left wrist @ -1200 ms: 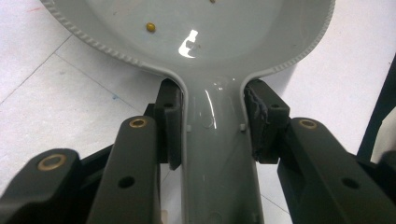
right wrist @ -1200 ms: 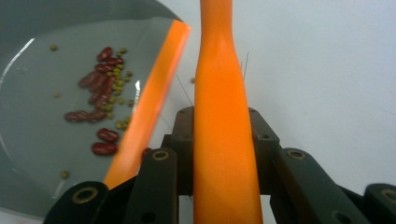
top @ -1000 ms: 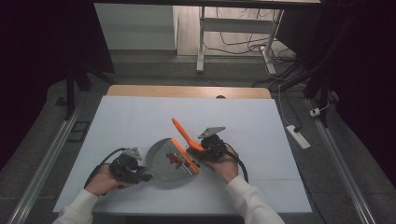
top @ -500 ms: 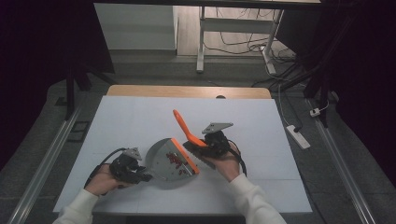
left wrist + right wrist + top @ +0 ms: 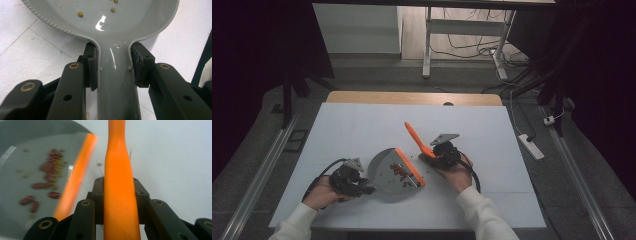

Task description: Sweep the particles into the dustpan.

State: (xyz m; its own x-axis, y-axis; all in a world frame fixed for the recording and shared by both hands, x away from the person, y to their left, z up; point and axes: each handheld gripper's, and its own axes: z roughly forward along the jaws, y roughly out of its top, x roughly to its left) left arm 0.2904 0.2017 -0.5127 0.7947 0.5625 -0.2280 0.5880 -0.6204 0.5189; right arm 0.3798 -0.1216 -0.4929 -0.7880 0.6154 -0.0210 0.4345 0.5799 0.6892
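Glossy grey dustpan (image 5: 389, 170), ridged rim

Dustpan (image 5: 394, 170) on bench (image 5: 362, 125), near front edge; beans (image 5: 399, 170) in dustpan; left tool (image 5: 362, 189) at its left; brush (image 5: 418, 141) right of dustpan, in right tool (image 5: 438, 156).

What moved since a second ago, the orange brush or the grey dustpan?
The orange brush: the right gripper, shut on it, carried it right, off the dustpan. The left gripper kept holding the dustpan's handle in place, and the red bits stayed inside.
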